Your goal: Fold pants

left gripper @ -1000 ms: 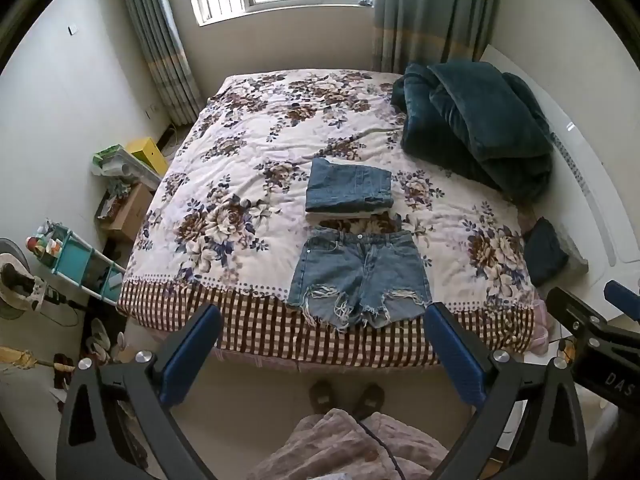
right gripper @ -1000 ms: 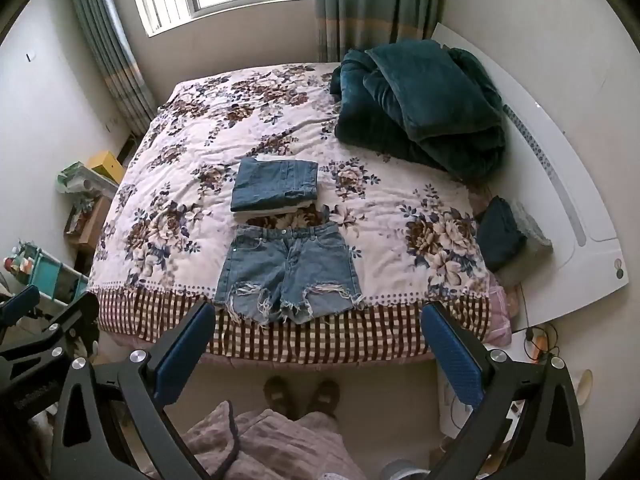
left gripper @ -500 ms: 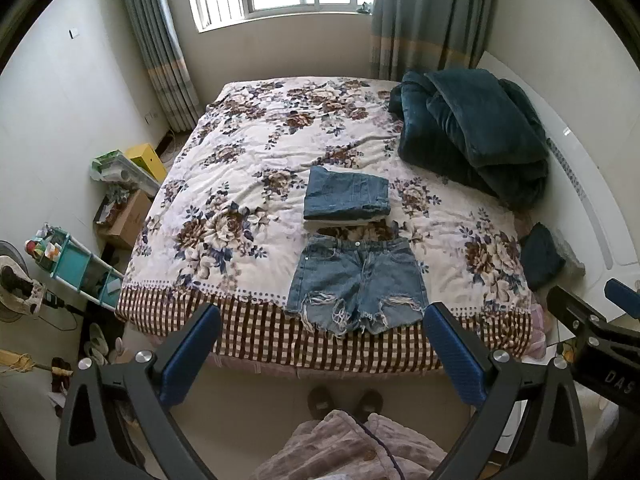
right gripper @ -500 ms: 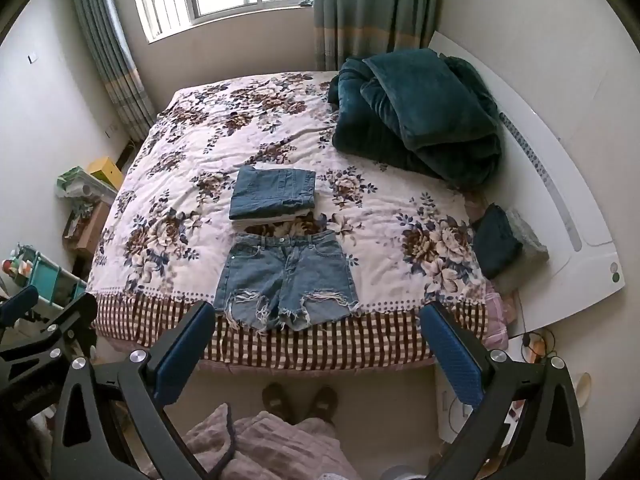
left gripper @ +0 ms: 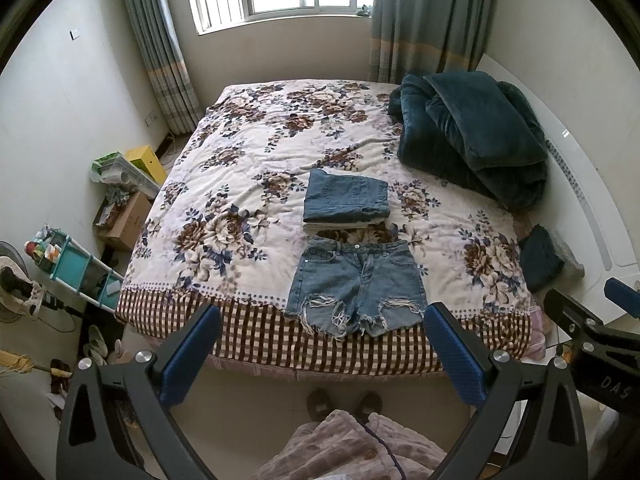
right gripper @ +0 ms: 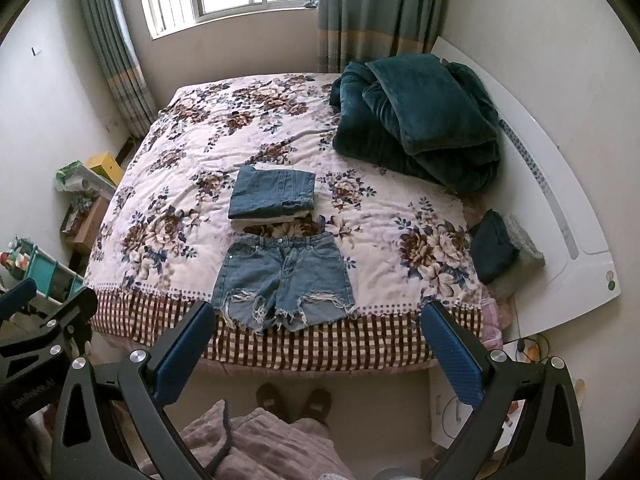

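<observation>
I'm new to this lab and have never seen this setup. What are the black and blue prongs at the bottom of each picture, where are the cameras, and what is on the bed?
There is no robot here: a person holds a two-finger tool in each hand. A wide-angle camera on each tool looks forward along its blue-padded fingers. One picture comes from the left tool, the other from the right tool. Both are open and hold nothing. On the bed lie frayed denim shorts, spread flat near the edge, a folded stack of clothes just behind them, and a dark green blanket bunched on the far right side.
</observation>
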